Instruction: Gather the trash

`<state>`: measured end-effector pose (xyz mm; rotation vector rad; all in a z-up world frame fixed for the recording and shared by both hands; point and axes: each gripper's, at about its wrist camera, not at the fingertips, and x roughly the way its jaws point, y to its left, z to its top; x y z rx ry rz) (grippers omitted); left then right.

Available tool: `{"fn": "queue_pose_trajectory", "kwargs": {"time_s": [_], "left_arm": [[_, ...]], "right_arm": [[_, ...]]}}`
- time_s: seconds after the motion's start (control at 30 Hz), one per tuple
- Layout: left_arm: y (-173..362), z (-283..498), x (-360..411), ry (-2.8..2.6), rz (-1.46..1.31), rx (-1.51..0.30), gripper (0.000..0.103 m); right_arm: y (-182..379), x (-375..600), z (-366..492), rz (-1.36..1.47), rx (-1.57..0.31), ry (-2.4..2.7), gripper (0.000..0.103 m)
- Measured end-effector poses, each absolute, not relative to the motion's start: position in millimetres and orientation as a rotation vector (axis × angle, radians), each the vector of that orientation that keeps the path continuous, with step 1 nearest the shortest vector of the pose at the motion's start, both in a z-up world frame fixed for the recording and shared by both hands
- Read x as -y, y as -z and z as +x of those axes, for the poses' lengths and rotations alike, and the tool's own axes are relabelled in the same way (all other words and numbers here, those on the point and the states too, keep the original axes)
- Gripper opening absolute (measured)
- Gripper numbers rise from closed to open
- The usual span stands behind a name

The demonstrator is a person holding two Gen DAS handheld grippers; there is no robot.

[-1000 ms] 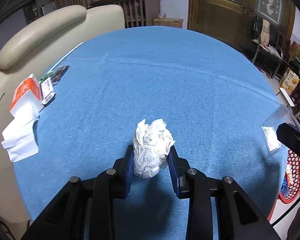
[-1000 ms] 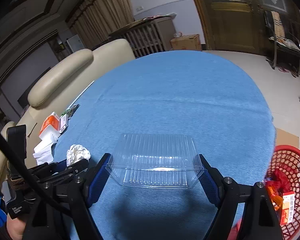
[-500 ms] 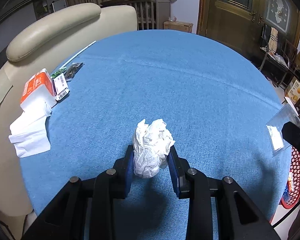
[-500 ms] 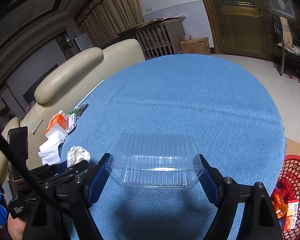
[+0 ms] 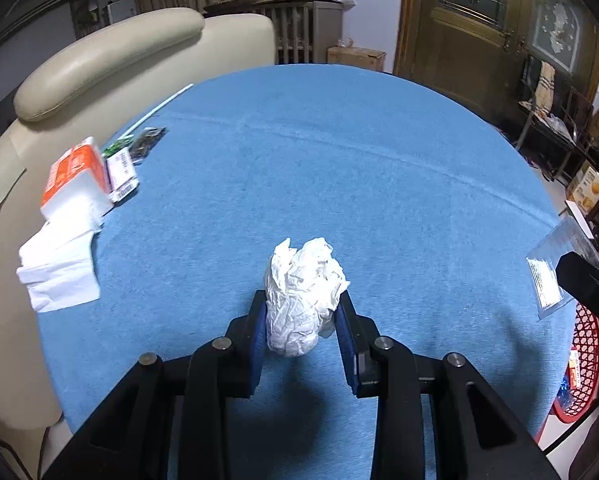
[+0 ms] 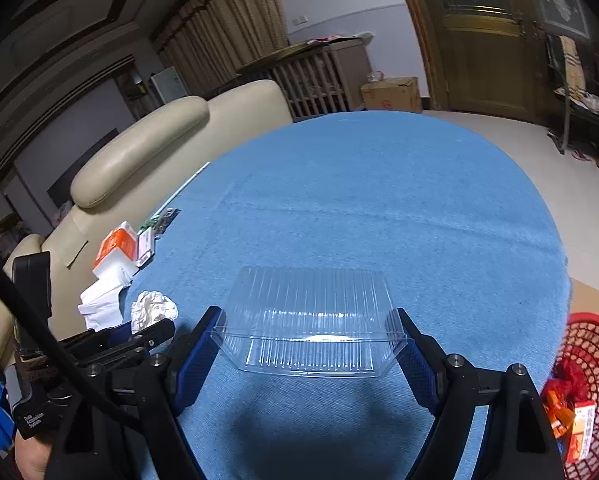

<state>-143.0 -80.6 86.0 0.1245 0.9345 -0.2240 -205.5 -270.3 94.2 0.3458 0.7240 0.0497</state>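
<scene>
Tissues (image 5: 61, 268) lie in a loose white pile at the left edge of the blue table (image 5: 339, 168), touching an orange-and-white tissue pack (image 5: 77, 178), with small packets (image 5: 133, 156) just beyond it near the cream sofa (image 5: 99, 64). Moving right, we see our left gripper (image 5: 302, 322) pinching a crumpled white paper ball (image 5: 303, 296) between its blue pads, held above the cloth. Further right, our right gripper (image 6: 310, 344) has its fingers spread wide and pressed against the two ends of a clear ribbed plastic container (image 6: 311, 320), also raised over the table. At the far right, beside the table's edge, we see a red mesh basket (image 6: 591, 344) on the floor with red and orange wrappers (image 6: 567, 404) inside.
</scene>
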Motion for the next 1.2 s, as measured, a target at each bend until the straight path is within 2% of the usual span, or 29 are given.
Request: {"fn": "queue_pose_trajectory", "kwargs": {"time_s": [0.77,1.2], "left_arm": [[-78,-134,73,0.241,0.102,-0.938,0.034],[-81,-138,95,0.270,0.149,-0.930,0.034]], "right_arm": [[-95,268,-206,0.318,-0.744,-0.014,0.084],[-92,281,-217,0.341,-0.732,0.000,0.084]]}}
